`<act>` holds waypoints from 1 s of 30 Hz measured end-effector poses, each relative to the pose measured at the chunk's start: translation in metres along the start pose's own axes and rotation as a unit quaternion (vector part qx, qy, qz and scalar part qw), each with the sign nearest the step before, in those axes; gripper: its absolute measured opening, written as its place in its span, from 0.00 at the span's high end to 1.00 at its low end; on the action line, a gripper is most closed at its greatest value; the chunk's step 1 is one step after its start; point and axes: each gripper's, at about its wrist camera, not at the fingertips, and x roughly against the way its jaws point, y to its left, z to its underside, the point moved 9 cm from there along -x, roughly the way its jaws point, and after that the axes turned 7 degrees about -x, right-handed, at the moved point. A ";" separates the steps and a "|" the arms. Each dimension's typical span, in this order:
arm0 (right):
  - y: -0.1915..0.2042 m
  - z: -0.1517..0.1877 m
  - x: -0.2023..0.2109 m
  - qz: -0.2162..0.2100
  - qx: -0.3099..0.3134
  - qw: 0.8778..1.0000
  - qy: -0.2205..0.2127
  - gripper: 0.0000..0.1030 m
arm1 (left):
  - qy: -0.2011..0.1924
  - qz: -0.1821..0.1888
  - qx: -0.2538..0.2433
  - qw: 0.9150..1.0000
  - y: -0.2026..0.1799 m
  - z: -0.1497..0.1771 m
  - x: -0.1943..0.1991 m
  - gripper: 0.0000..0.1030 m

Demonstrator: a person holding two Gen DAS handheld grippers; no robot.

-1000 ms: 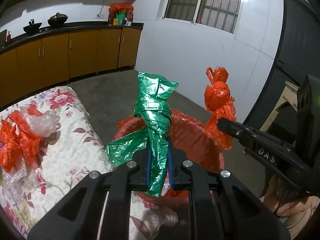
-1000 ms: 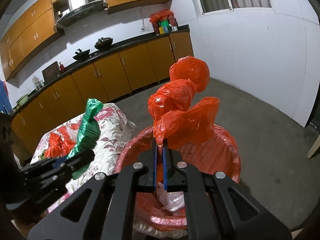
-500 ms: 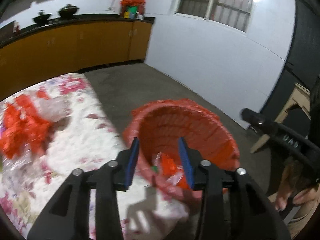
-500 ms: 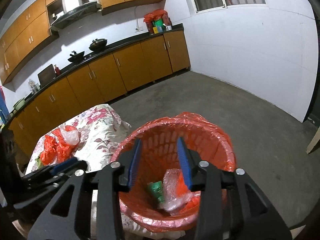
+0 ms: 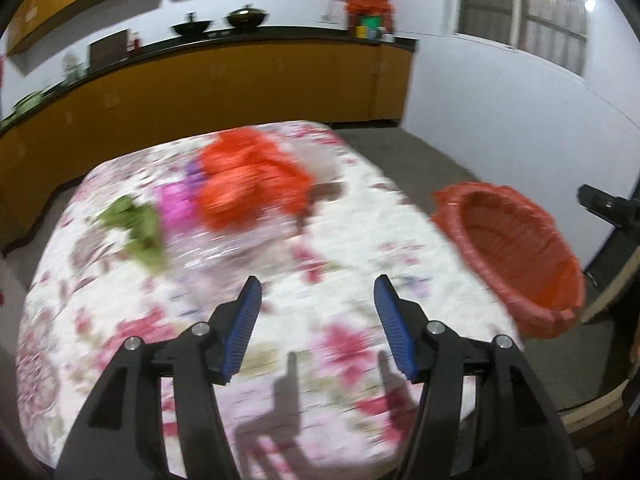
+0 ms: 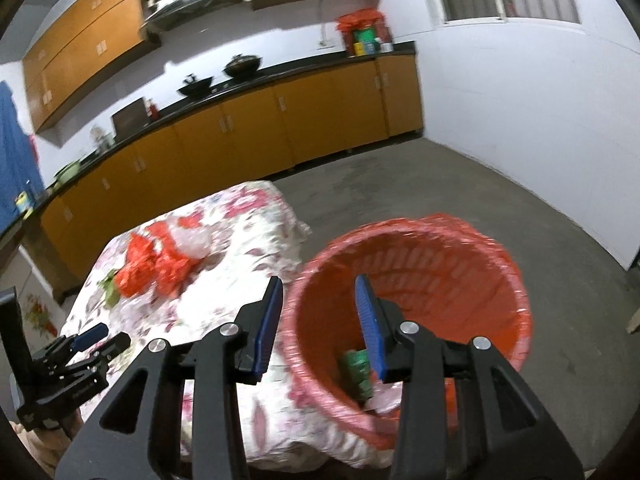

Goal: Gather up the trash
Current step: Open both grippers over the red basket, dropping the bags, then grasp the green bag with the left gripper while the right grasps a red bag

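Note:
My left gripper [image 5: 318, 280] hovers over the floral-cloth table [image 5: 360, 240], its jaws opening with nothing between them. Ahead of it lies a blurred pile of trash: red plastic bags [image 5: 248, 184], a pink piece [image 5: 176, 204] and a green scrap [image 5: 136, 228]. My right gripper [image 6: 318, 280] stands open and empty above the near rim of the red-lined bin [image 6: 500, 280]. A green wrapper [image 6: 356, 368] and clear plastic [image 6: 384, 396] lie inside the bin. The right wrist view also shows the red bags [image 6: 156, 264], clear plastic [image 6: 192, 240] and the left gripper [image 6: 100, 336].
The bin [image 5: 520, 240] stands against the table's right edge. Orange kitchen cabinets [image 6: 320, 120] with woks on a dark counter line the far wall. Bare concrete floor [image 6: 480, 192] lies beyond the bin. Wooden furniture [image 5: 608, 280] is at the far right.
Both grippers opened and let go of their bags, the green one and the red one, which are gone from the jaws. The left gripper swung from over the bin to over the table.

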 end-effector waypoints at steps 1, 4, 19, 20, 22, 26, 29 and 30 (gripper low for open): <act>0.007 0.002 -0.002 -0.004 0.005 1.000 0.003 0.62 | 0.002 -0.011 0.010 1.000 0.014 0.004 0.002 0.43; 0.031 0.008 -0.009 -0.018 0.023 0.999 0.014 0.62 | 0.007 -0.036 0.036 0.999 0.047 0.013 0.007 0.43; 0.198 0.032 -0.078 -0.153 0.089 0.980 0.090 0.62 | -0.016 -0.110 0.131 0.985 0.154 0.027 0.038 0.43; 0.207 0.035 -0.085 -0.157 0.094 0.978 0.095 0.62 | -0.022 -0.115 0.133 0.984 0.159 0.027 0.040 0.43; 0.227 0.040 -0.100 -0.162 0.103 0.976 0.104 0.62 | -0.031 -0.125 0.135 0.982 0.168 0.028 0.043 0.43; 0.251 0.047 -0.127 -0.161 0.110 0.974 0.115 0.62 | -0.029 -0.133 0.148 0.980 0.185 0.031 0.041 0.40; 0.260 0.050 -0.149 -0.147 0.111 0.976 0.117 0.62 | -0.027 -0.137 0.153 0.978 0.194 0.030 0.038 0.40; 0.261 0.050 -0.155 -0.142 0.107 0.977 0.118 0.62 | -0.029 -0.139 0.154 0.978 0.197 0.028 0.037 0.40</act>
